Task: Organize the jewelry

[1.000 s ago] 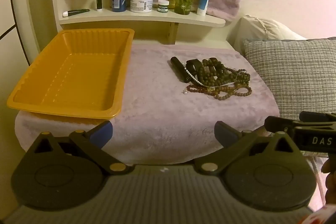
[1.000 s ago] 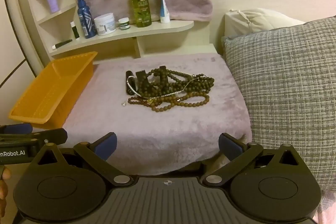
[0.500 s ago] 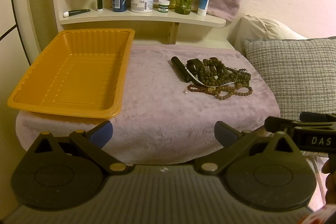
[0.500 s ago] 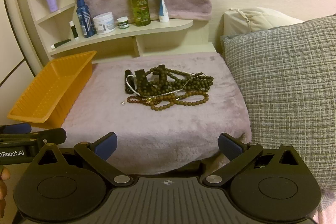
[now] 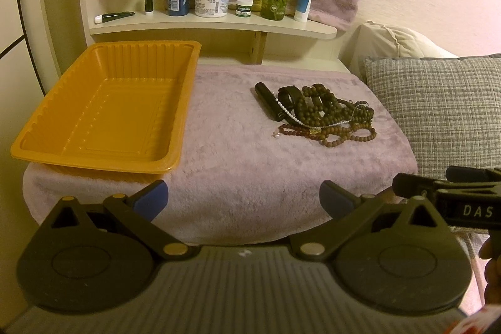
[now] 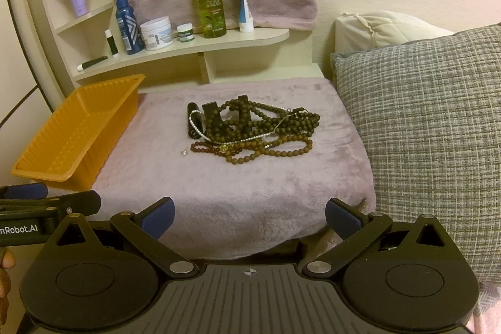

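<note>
Nothing sorted yet: orange tray left of frame lies empty.
Bead pile untouched mid-frame; my left claw and right claw gape wide, holding nothing.

Home bedroom: grey pillow, toiletry bottles on corner shelf, fleece-covered stand.

Left wrist view: low, level, facing the shelf wall across the towel-covered surface, set back from its near edge, orange tray ahead-left. Right wrist view: same facing, stationed further right beside the checked cushion. Shared: tray, bead pile, shelf, each other's gripper at the frame edge.
</note>
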{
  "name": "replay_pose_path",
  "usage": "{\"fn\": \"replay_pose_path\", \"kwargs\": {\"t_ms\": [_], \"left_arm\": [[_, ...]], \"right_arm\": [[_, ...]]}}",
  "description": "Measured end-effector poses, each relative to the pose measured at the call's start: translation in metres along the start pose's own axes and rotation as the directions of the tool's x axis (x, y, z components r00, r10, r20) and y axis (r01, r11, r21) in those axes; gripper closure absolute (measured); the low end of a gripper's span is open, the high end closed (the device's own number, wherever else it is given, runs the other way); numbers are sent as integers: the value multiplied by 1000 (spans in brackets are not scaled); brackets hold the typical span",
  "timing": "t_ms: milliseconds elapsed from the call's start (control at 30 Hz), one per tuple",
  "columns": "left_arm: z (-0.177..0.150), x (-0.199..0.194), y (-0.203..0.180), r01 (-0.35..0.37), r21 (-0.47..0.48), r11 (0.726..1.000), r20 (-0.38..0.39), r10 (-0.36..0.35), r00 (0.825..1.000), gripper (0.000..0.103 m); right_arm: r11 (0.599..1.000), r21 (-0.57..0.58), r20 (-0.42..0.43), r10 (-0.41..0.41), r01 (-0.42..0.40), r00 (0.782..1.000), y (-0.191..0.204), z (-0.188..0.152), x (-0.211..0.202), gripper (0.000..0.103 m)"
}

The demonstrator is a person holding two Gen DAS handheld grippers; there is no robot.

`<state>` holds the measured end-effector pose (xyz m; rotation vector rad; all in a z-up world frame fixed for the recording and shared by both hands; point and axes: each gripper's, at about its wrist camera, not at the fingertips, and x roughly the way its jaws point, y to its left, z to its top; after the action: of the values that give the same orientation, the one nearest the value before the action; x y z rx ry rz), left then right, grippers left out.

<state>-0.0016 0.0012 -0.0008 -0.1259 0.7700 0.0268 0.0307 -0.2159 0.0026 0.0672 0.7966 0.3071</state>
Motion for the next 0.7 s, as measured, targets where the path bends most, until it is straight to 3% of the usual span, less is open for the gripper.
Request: {"fn": "replay_pose_path", "kwargs": {"t_ms": [700], "left_arm": [[-1, -1, -1, -1, -3, 1000, 3, 1, 1000, 1]], "right_arm": [[1000, 1, 2, -3, 3, 1000, 0, 0, 0, 1]]}}
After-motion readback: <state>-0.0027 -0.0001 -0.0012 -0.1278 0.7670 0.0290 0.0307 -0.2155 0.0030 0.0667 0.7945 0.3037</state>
